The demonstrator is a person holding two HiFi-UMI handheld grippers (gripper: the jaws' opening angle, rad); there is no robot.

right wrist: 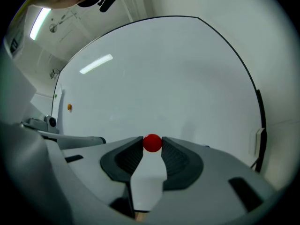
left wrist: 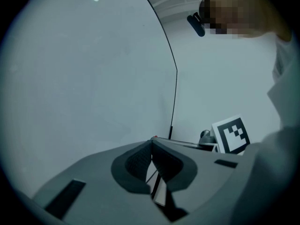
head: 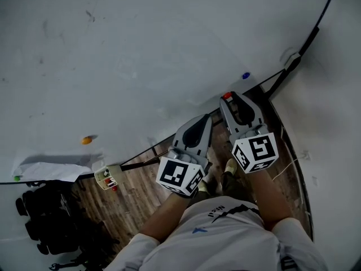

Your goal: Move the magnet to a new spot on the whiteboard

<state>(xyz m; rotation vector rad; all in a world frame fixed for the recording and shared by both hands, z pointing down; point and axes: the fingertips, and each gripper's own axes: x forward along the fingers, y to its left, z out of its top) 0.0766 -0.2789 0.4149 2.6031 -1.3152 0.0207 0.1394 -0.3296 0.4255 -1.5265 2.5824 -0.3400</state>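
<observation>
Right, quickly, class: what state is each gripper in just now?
Left gripper: closed, nothing between its jaws.
Right gripper: closed on the small round red magnet, held at the jaw tips.

Head view sits up top, staring steeply down at the left gripper (head: 206, 117) and right gripper (head: 228, 99). The whiteboard (head: 141, 55) fills its upper left and there's wooden floor (head: 135, 191) below.

Left gripper view looks up along its own jaws. The board takes its left half, and the right gripper's marker cube (left wrist: 231, 135) pokes in at the right.

Right gripper view faces the board pretty squarely and gets nearly all of it. It shares the orange magnet (right wrist: 69, 107) and red magnet (right wrist: 152, 143) with the head view.
</observation>
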